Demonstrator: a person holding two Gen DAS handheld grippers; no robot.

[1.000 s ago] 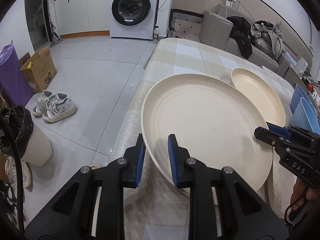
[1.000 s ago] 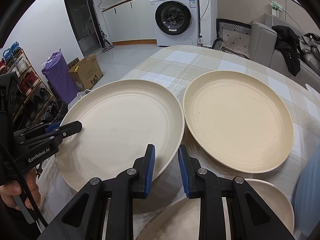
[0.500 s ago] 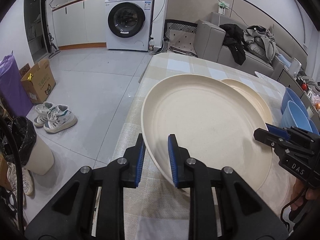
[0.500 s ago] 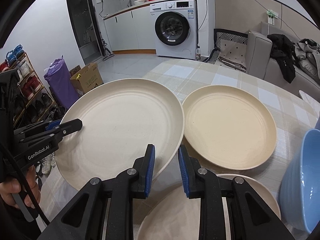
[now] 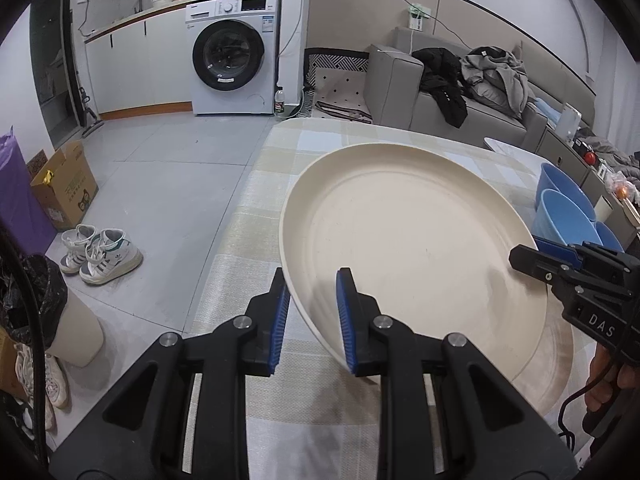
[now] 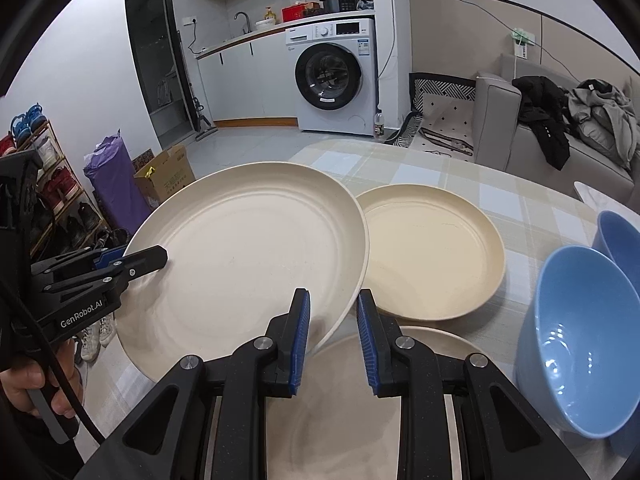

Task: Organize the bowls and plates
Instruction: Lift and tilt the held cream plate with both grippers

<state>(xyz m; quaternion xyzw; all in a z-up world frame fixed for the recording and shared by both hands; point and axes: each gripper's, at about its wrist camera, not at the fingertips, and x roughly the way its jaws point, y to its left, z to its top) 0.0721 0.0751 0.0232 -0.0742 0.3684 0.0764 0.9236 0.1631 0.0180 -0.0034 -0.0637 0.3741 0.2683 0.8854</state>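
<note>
A large cream plate (image 5: 412,240) (image 6: 240,264) is held up off the table, tilted. My left gripper (image 5: 312,320) is shut on its near rim, and my right gripper (image 6: 332,332) is shut on its opposite rim. A second cream plate (image 6: 432,252) lies flat on the checked tablecloth to the right of it. A third cream plate (image 6: 344,396) lies under my right gripper. Several blue bowls (image 6: 580,336) (image 5: 564,212) stand at the right.
The table (image 5: 256,216) has its left edge close by, with floor, sneakers (image 5: 100,248), a cardboard box (image 5: 64,184) and a bin (image 5: 52,320) beyond. A washing machine (image 6: 336,76) and a grey sofa (image 6: 560,132) stand behind.
Both grippers have lifted the large plate up off the table and toward the right; it now hides the second plate in the left wrist view.
</note>
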